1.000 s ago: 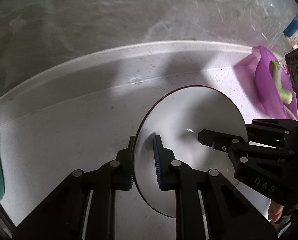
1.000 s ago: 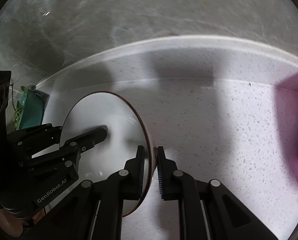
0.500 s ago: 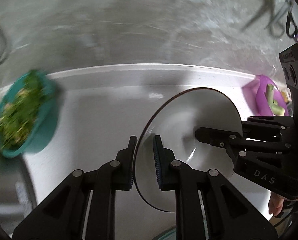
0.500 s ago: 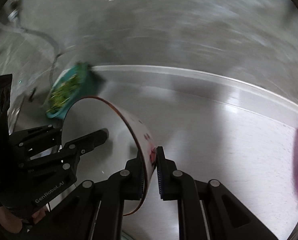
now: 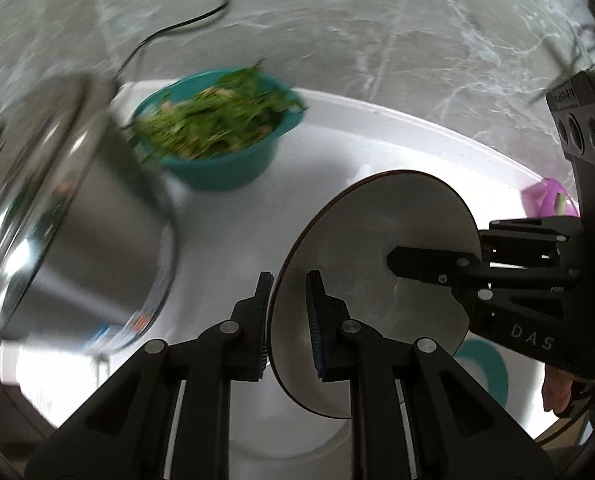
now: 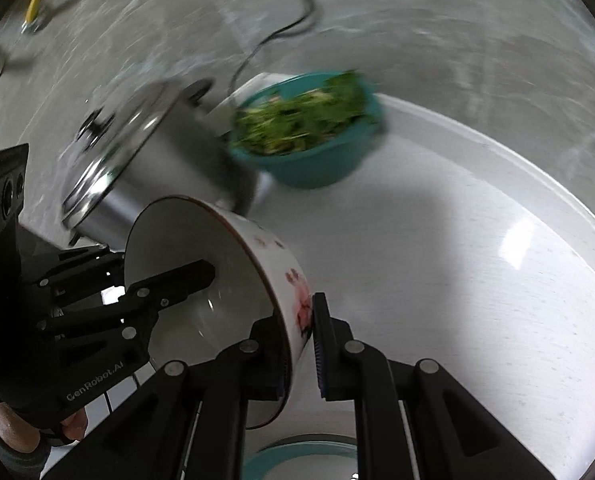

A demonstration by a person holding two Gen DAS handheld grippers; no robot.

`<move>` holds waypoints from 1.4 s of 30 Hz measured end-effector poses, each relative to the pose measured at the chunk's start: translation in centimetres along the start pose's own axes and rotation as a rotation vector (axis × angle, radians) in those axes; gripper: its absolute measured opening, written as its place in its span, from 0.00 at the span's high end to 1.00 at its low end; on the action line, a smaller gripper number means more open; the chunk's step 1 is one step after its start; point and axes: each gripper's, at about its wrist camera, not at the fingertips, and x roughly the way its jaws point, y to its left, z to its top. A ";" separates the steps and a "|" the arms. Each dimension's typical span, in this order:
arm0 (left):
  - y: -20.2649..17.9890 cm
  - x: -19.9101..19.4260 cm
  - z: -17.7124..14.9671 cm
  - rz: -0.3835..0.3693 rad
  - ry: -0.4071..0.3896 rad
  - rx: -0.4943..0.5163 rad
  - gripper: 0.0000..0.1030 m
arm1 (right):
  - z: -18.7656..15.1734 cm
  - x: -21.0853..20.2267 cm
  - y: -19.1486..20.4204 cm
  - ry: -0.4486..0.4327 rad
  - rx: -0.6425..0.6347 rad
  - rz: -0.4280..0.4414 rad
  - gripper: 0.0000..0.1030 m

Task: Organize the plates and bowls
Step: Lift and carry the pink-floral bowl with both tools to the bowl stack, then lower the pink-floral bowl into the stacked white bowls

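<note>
Grippers are both clamping one white floral bowl [image 6: 217, 276] by opposite rim walls, holding it tipped on edge above the white counter [image 6: 477, 280]. Going left to right: a steel pot [image 5: 69, 216] is standing near, then a teal bowl of greens [image 5: 217, 140], then the left gripper [image 5: 287, 316] and right gripper [image 6: 301, 344] pinching narrowly. Risk: thin rim grips are inviting slippage, or the bowl striking the pot.

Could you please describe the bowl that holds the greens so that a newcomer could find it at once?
Look along the white counter to its back edge under the grey marbled wall. Beside the steel pot sits the teal bowl, the only dish heaped with chopped greens.
</note>
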 end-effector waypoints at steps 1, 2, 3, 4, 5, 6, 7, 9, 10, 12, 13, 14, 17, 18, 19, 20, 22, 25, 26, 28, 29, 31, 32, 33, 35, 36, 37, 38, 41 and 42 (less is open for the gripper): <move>1.0 -0.4 -1.0 0.003 0.004 -0.016 0.86 | 0.0 0.6 1.4 0.010 -0.017 0.007 0.87; 1.2 -0.3 -1.3 0.003 0.009 -0.023 0.86 | 0.0 1.0 2.3 0.017 -0.028 0.012 0.87; 1.9 -0.3 -2.2 0.006 0.017 -0.035 0.86 | -0.1 1.5 3.2 0.029 -0.043 0.015 0.87; 2.6 -0.4 -3.2 0.009 0.025 -0.047 0.86 | -0.3 2.0 3.7 0.036 -0.051 0.017 0.87; 3.1 -0.4 -4.0 0.011 0.029 -0.055 0.86 | -0.5 2.4 4.3 0.048 -0.062 0.018 0.87; 3.6 -0.4 -4.8 0.011 0.036 -0.066 0.86 | -0.8 2.8 4.9 0.058 -0.069 0.020 0.87; 4.0 -0.3 -5.6 0.009 0.046 -0.076 0.86 | -1.1 3.3 5.3 0.072 -0.075 0.022 0.87; 4.7 0.1 -6.9 0.010 0.057 -0.094 0.86 | -1.9 4.4 6.1 0.101 -0.086 0.024 0.87; 5.0 0.3 -7.6 0.016 0.064 -0.099 0.86 | -2.3 4.9 6.4 0.115 -0.087 0.026 0.88; 5.4 0.8 -8.8 0.025 0.074 -0.107 0.86 | -2.9 5.9 6.9 0.136 -0.091 0.024 0.88; 5.5 1.0 -9.3 0.028 0.076 -0.110 0.86 | -3.2 6.2 7.1 0.144 -0.093 0.022 0.88; 5.6 1.2 -9.6 0.034 0.078 -0.110 0.86 | -3.5 6.7 7.2 0.155 -0.091 0.019 0.88; 5.5 2.3 -10.0 0.039 0.083 -0.116 0.85 | -3.9 7.6 7.3 0.171 -0.090 0.005 0.88; 5.6 2.6 -10.0 0.039 0.084 -0.117 0.85 | -4.1 7.9 7.3 0.176 -0.090 -0.003 0.88; 5.5 2.7 -10.2 0.046 0.081 -0.115 0.85 | -4.0 8.1 7.4 0.181 -0.089 -0.006 0.88; 5.3 2.9 -10.1 0.055 0.077 -0.106 0.85 | -4.2 8.4 7.3 0.188 -0.084 -0.009 0.88; 5.0 3.3 -9.5 0.074 0.071 -0.092 0.85 | -4.4 8.8 7.4 0.195 -0.084 -0.014 0.88; 4.6 3.6 -9.1 0.099 0.057 -0.069 0.85 | -4.7 9.3 7.1 0.200 -0.087 -0.024 0.88; 4.4 3.7 -8.8 0.107 0.049 -0.057 0.85 | -4.7 9.5 7.1 0.204 -0.087 -0.029 0.88; 4.0 4.1 -8.8 0.121 0.039 -0.041 0.85 | -4.6 9.9 6.9 0.211 -0.079 -0.033 0.88; 4.1 4.4 -8.7 0.117 0.035 -0.042 0.85 | -4.6 9.9 6.8 0.210 -0.078 -0.031 0.88; 4.1 4.8 -8.9 0.115 0.038 -0.045 0.85 | -4.5 9.9 6.6 0.210 -0.077 -0.031 0.88; 4.1 4.7 -9.0 0.113 0.028 -0.048 0.85 | -4.5 9.9 6.6 0.211 -0.077 -0.030 0.88; 4.2 4.7 -9.1 0.111 0.021 -0.051 0.85 | -4.5 9.9 6.6 0.212 -0.076 -0.031 0.88; 4.2 4.8 -9.0 0.102 0.007 -0.061 0.85 | -4.4 10.0 6.5 0.215 -0.070 -0.031 0.88; 4.2 4.7 -8.9 0.098 -0.003 -0.065 0.85 | -4.4 10.0 6.4 0.219 -0.064 -0.030 0.88; 4.2 4.7 -8.9 0.096 -0.009 -0.066 0.85 | -4.3 9.9 6.2 0.224 -0.057 -0.030 0.88; 4.2 4.8 -8.9 0.095 -0.008 -0.069 0.84 | -4.2 9.9 6.2 0.229 -0.051 -0.032 0.88; 4.1 5.1 -8.6 0.097 -0.014 -0.070 0.83 | -4.0 10.1 6.1 0.249 -0.045 -0.047 0.88; 4.1 5.2 -8.5 0.098 -0.017 -0.071 0.83 | -3.9 10.2 6.1 0.257 -0.051 -0.055 0.88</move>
